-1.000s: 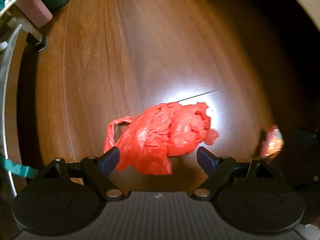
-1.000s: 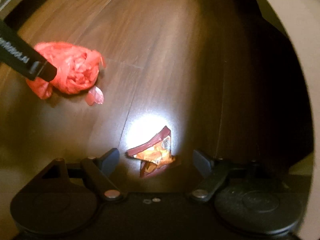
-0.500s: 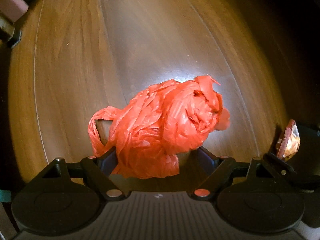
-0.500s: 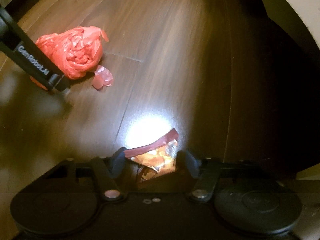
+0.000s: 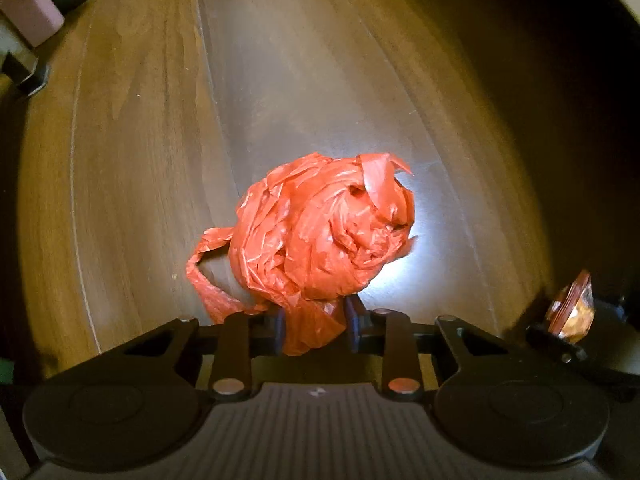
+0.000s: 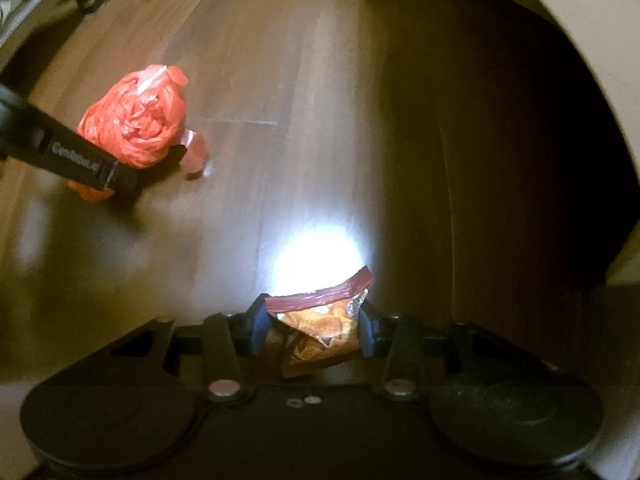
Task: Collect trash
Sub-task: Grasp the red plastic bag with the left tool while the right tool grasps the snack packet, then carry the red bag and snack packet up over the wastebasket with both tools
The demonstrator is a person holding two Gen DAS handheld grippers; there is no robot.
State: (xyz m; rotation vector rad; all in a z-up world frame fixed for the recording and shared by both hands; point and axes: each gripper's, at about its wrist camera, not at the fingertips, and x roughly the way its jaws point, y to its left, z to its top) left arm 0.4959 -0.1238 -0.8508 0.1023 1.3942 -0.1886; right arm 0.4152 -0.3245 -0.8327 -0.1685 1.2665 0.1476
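Left gripper [image 5: 315, 330]: jaws drawn close together, clamped on the lower folds of the bag [image 5: 320, 236]. The bag is red-orange thin plastic, crumpled into a rough ball, with one loop handle hanging off its left side and a torn flap standing up at its top. What the bag holds cannot be told; the crumpled film hides any contents. It sits over the middle of the floor [image 5: 160, 140], in a bright patch of light.

Right gripper [image 6: 312, 330]: jaws partly closed, pressing on both sides of the wrapper [image 6: 320, 332]. The wrapper is a crushed foil snack packet, orange-brown print with a dark red sealed strip along its top edge, creased and folded. It lies between the fingers, just in front of a glare spot on the floor.

From the right wrist view, the bag [image 6: 136, 120] shows toward the left edge of the floor, with a small loose red scrap [image 6: 196, 156] just beside it.

Far left corner of the floor: a pink block [image 5: 28, 8].
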